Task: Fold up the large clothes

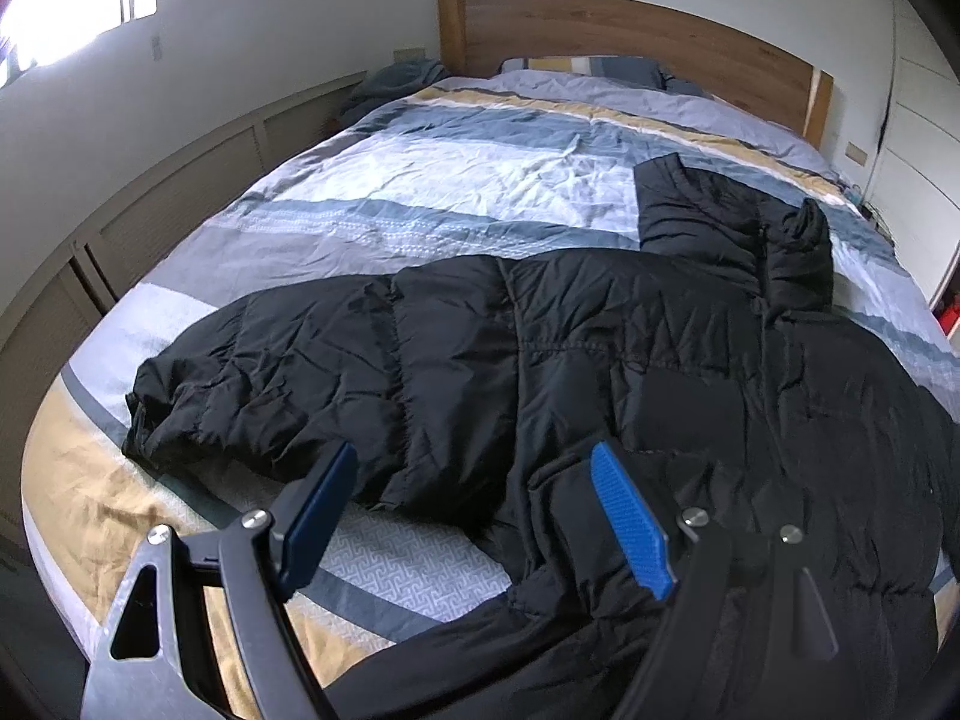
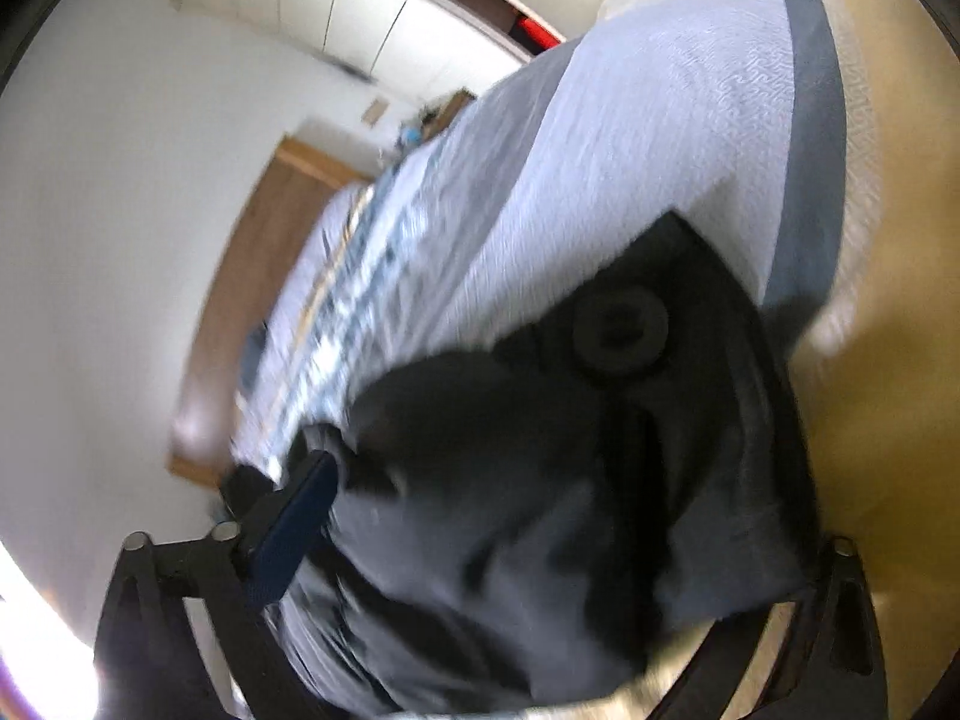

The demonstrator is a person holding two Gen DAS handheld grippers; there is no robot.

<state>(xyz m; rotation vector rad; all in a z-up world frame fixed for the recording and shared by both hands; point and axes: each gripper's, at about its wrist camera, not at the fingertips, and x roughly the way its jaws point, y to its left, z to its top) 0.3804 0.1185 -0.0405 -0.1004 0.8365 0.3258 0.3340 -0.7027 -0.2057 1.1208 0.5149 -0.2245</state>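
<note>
A black puffer jacket (image 1: 570, 360) lies spread on the striped bed cover (image 1: 420, 180), one sleeve stretched left, collar toward the headboard. My left gripper (image 1: 474, 504) is open just above the jacket's near edge, its blue pads (image 1: 630, 522) wide apart with nothing between them. In the blurred, tilted right wrist view, black jacket fabric (image 2: 540, 480) fills the space between my right gripper's fingers (image 2: 294, 522). The right finger is hidden under the cloth, so the right gripper (image 2: 528, 540) cannot be judged open or shut.
A wooden headboard (image 1: 630, 30) and pillows (image 1: 588, 69) are at the far end. Low slatted cabinets (image 1: 150, 210) run along the left wall. White wardrobe doors (image 1: 924, 120) stand at the right. The bed's near edge is tan and grey (image 1: 90, 480).
</note>
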